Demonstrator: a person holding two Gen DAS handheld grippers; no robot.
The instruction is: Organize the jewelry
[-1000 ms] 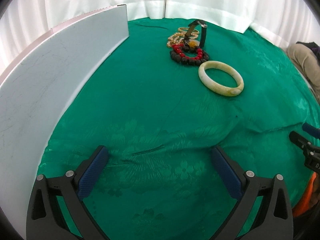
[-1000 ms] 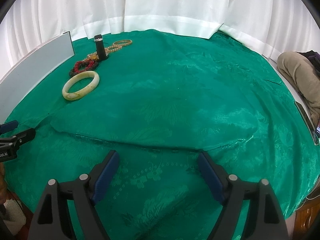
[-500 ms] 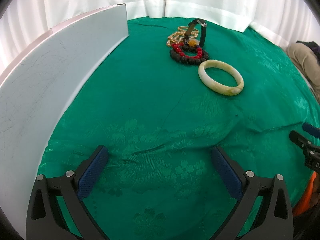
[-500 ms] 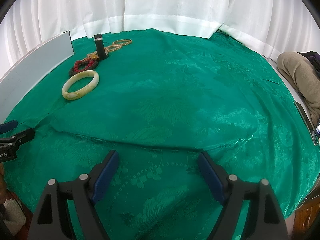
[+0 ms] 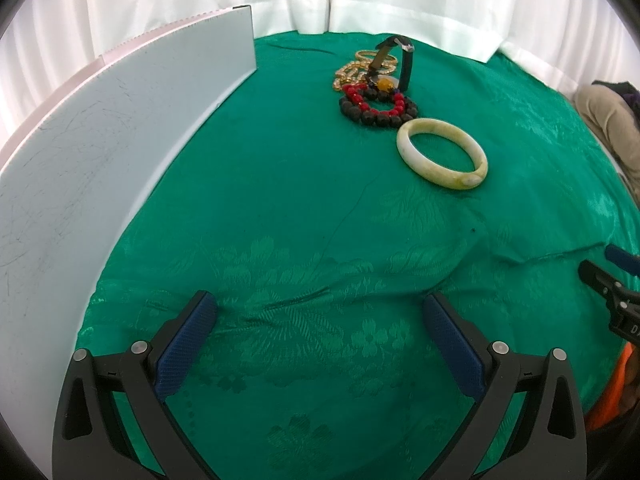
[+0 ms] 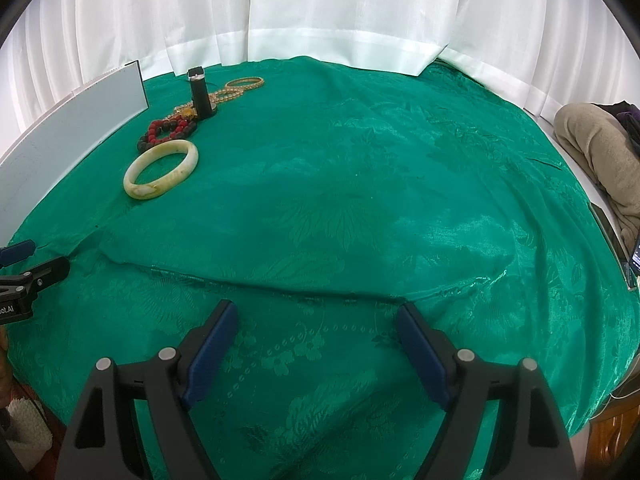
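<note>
Hovering left tongs [image 5: 320,312] and right tongs [image 6: 316,322] spread, empty, jade bangle [image 5: 442,153] on green cloth [image 5: 280,200]

Green brocade cloth [image 5: 280,184] covers surface; ahead of left gripper [image 5: 320,340] lie pale bangle [image 5: 442,153], bead bracelets [image 5: 378,106], watch [image 5: 400,62]; white board [image 5: 100,152] left.

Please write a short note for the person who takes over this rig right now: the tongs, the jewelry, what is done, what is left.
Left tongs: open, empty, low over the green cloth.
Right tongs: open, empty.
Jewelry lies grouped near the white board: jade bangle nearest, then red and dark bead bracelets, a black watch, amber beads.
Done: nothing visibly sorted.
Left: every piece.
</note>
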